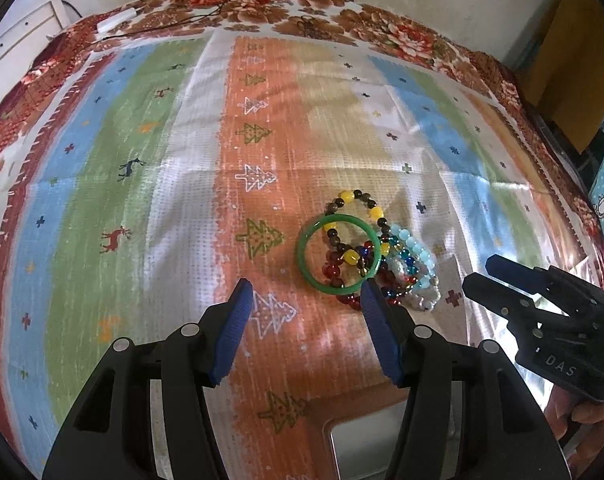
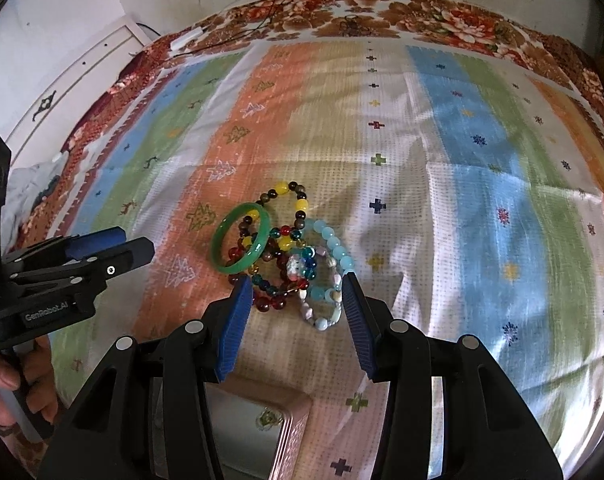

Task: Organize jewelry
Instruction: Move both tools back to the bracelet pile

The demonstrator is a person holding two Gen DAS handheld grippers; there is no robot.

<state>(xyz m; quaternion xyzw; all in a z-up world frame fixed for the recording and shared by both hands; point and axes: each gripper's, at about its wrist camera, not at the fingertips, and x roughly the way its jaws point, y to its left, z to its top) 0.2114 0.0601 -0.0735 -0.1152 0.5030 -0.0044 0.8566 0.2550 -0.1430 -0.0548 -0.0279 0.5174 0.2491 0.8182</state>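
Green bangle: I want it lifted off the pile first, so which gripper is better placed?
Probably the left gripper: the green bangle lies just ahead of its open jaws. The right gripper faces the pale blue bead bracelet instead.

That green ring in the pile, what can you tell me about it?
The green bangle is a smooth, glossy, closed hoop that looks like jade or glass. It lies slightly tilted on the left of the bracelet pile, resting over a yellow-and-brown beaded bracelet and dark red beads. No claw touches it.
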